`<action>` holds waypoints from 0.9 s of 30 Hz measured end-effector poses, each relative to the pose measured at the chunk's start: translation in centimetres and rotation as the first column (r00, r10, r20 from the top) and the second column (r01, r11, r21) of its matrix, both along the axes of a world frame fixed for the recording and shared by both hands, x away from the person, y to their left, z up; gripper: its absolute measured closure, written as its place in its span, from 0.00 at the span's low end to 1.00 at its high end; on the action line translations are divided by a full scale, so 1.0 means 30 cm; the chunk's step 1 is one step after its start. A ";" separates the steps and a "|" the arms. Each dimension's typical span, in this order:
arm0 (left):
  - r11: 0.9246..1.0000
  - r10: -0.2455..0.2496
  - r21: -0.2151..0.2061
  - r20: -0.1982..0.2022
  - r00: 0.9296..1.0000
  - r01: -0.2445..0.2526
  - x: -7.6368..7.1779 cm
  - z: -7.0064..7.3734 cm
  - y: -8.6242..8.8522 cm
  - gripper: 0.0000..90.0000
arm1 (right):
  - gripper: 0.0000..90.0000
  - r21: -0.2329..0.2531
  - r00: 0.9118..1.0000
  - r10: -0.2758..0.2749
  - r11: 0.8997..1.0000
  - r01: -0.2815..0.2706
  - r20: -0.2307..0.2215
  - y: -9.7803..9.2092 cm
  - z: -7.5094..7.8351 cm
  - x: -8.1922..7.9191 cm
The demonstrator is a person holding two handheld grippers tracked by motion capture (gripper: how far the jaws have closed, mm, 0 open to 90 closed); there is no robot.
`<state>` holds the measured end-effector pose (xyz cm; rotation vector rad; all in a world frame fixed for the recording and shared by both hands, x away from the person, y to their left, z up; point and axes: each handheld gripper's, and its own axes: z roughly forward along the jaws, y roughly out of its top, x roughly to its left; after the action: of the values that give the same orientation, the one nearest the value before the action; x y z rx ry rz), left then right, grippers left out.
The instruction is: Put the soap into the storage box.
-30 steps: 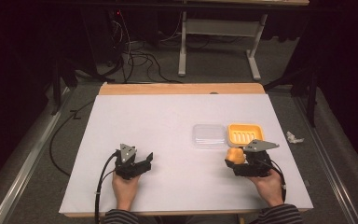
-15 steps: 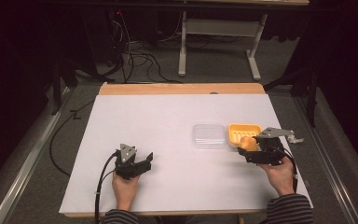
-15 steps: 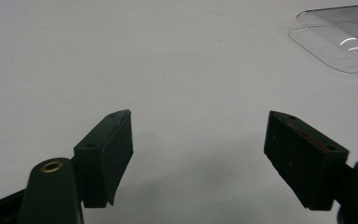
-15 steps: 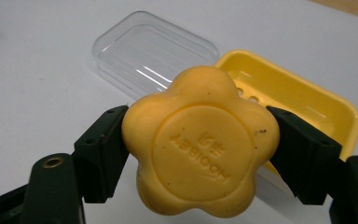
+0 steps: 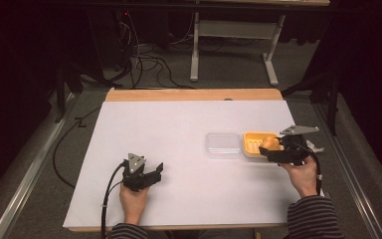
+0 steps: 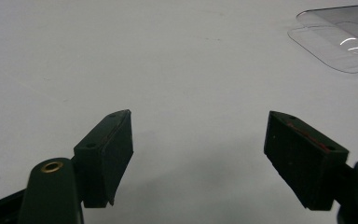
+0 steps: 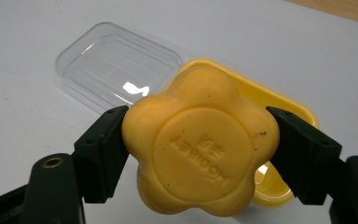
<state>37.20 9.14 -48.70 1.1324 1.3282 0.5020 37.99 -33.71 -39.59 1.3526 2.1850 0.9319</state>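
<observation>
A yellow flower-shaped soap (image 7: 199, 144) is clamped between the jaws of my right gripper (image 7: 198, 154), which is shut on it. In the high view that gripper (image 5: 272, 149) holds the soap (image 5: 271, 143) over the yellow soap dish (image 5: 253, 144) at the table's right. A clear plastic lid (image 5: 223, 145) lies flat just left of the dish (image 7: 279, 105), also seen as the lid (image 7: 119, 65) behind the soap. My left gripper (image 5: 151, 175) rests low over the white table near the front left, its jaws wide open and holding nothing (image 6: 200, 154).
The white table sheet (image 5: 179, 124) spreads wide between the two hands. The clear lid (image 6: 345, 39) sits far ahead and right of the left gripper. A wooden table edge (image 5: 194, 94) runs along the back; cables and a desk frame lie on the floor beyond.
My right gripper has carried the soap from the table in front of the dish up and to the right, now over the dish. The left gripper has stayed put.
</observation>
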 end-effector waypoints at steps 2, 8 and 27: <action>1.000 0.000 0.000 -0.001 1.000 0.000 0.000 0.000 0.000 0.27 | 0.29 -0.003 1.000 -0.003 1.000 0.003 -0.003 0.000 -0.001 0.005; 1.000 0.000 -0.001 0.001 1.000 0.000 0.000 0.000 0.000 0.27 | 0.29 -0.016 1.000 -0.017 1.000 0.017 -0.025 0.001 -0.016 0.049; 1.000 -0.002 0.010 0.009 1.000 0.002 -0.005 0.000 0.000 0.27 | 0.29 -0.017 0.995 -0.073 0.997 0.072 -0.065 -0.012 -0.065 0.120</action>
<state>37.06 9.13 -48.69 1.1384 1.3175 0.5122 41.60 -34.06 -41.55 1.4648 2.1703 0.8546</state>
